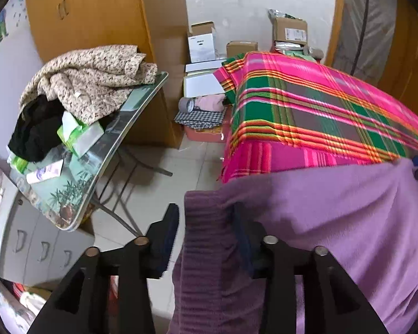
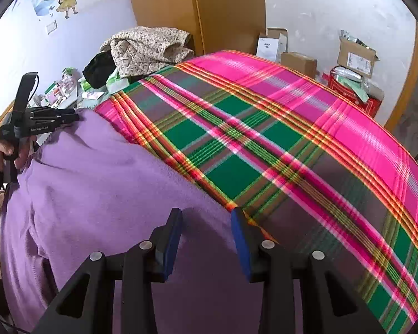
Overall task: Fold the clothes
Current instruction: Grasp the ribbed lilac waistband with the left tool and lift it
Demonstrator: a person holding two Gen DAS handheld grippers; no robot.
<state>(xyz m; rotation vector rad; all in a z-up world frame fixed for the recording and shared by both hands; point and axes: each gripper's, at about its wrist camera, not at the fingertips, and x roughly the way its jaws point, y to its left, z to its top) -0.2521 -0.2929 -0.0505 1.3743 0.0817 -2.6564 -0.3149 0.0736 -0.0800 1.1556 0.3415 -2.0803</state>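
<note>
A purple fleece garment [image 1: 334, 208] lies on the near edge of a table under a pink and green plaid cloth [image 1: 320, 105]. My left gripper [image 1: 206, 233] is open; the garment's ribbed hem [image 1: 203, 236] lies between its fingers, and the right finger is partly hidden under the fabric. In the right wrist view the garment [image 2: 97, 194] spreads over the near left of the plaid cloth [image 2: 292, 144]. My right gripper [image 2: 206, 236] is open, with its fingers astride the garment's far edge. The left gripper also shows there [image 2: 69, 118] at the garment's left corner.
A side table [image 1: 119, 144] at the left holds a heap of floral quilted clothing [image 1: 92, 78], a black garment and tissue packs. Grey drawers [image 1: 41, 245] stand below it. Cardboard boxes [image 1: 289, 30] and a wooden wardrobe [image 1: 92, 8] stand at the back.
</note>
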